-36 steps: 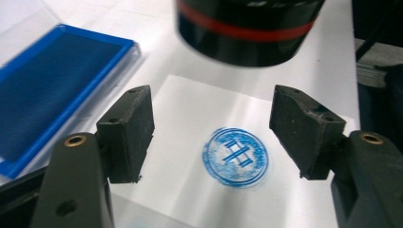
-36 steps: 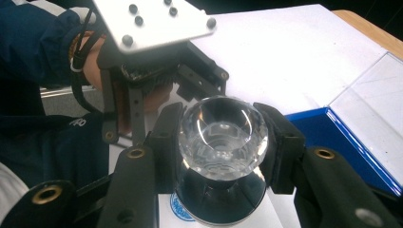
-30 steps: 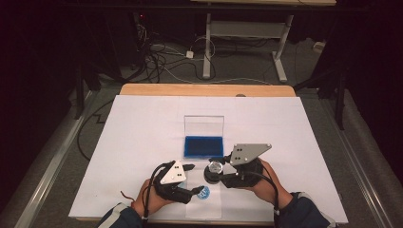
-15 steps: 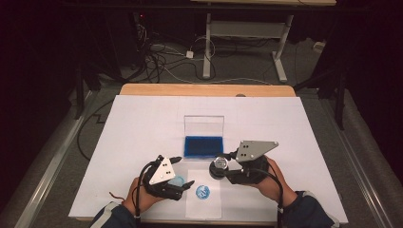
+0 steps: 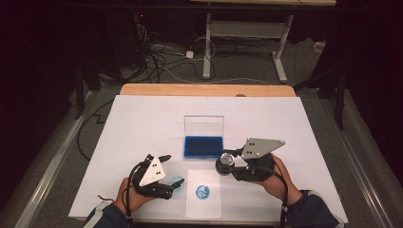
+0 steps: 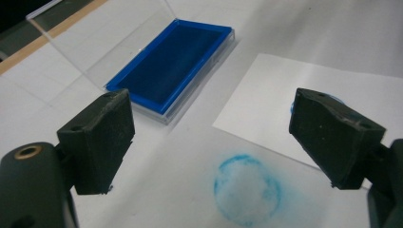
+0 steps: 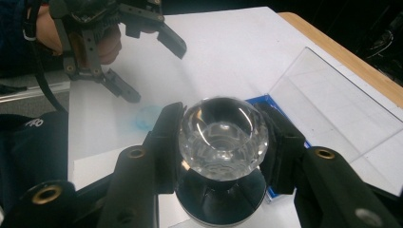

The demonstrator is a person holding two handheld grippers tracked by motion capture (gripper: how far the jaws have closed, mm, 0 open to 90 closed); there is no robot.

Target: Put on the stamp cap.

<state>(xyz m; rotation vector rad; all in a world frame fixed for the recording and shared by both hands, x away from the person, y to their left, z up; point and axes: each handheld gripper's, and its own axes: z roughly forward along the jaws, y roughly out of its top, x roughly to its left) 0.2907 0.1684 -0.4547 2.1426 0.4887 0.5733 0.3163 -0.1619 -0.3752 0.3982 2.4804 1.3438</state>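
My right gripper (image 5: 227,167) (image 7: 221,147) is shut on a stamp with a clear crystal knob (image 5: 225,159) (image 7: 222,135), held upright just above the table, right of the blue ink pad (image 5: 204,147) (image 6: 173,66). A small white paper (image 5: 204,192) (image 6: 294,99) in front of the pad bears a round blue print (image 5: 203,191). My left gripper (image 5: 170,176) (image 6: 218,128) (image 7: 154,73) hovers left of the paper. Its jaws have just been opening, stand wide apart and hold nothing. Under them a faint blue ring (image 6: 247,187) (image 7: 147,116) marks the table sheet.
The ink pad's clear lid (image 5: 204,124) (image 6: 95,42) (image 7: 328,104) stands open behind it. A large white sheet (image 5: 142,123) covers the table, whose wooden edge (image 5: 204,90) shows at the far side. Cables and desk legs lie on the dark floor beyond.
My left gripper has drawn back to the left, away from the small paper, and its jaws have spread open. The right gripper with the stamp has hardly moved.
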